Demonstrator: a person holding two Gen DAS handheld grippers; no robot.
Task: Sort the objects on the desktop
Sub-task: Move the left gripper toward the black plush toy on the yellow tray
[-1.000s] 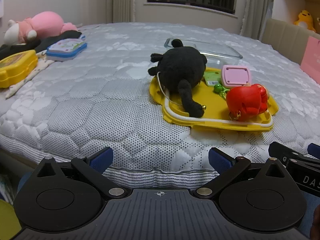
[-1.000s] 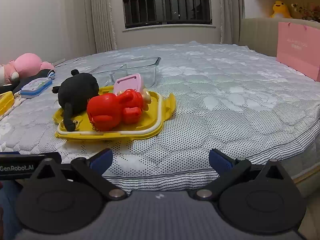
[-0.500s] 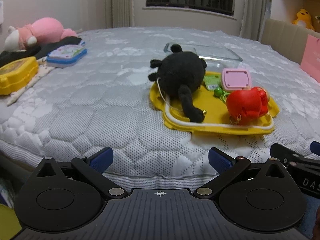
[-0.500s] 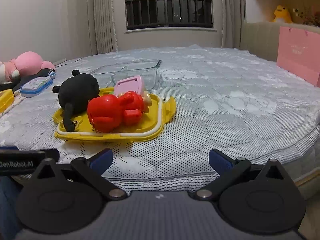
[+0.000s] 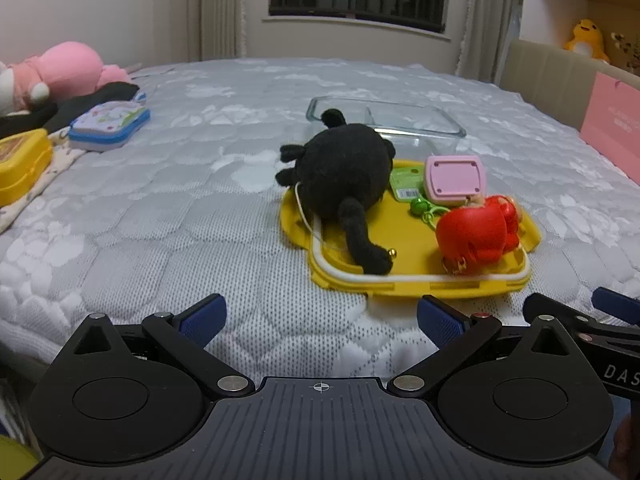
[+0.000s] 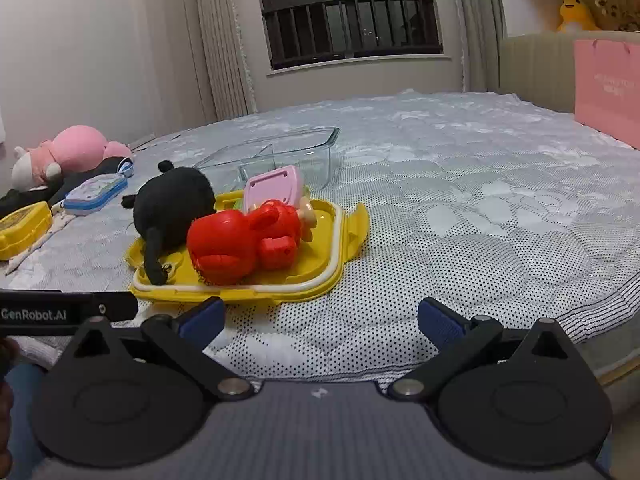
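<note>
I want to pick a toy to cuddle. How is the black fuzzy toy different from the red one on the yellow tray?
The black plush looks soft and fuzzy; the red toy looks hard, shiny plastic. The black plush is bigger than the red toy. The black plush lies at the tray's left end with a limb over the rim; the red toy sits at the right end. Both rest on the yellow tray, untouched.

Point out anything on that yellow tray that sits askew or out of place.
The black plush toy hangs over the yellow tray's left rim, head and paws out on the mattress. The pink case stands tilted against the red toy rather than flat. Nothing looks spilled or broken.
</note>
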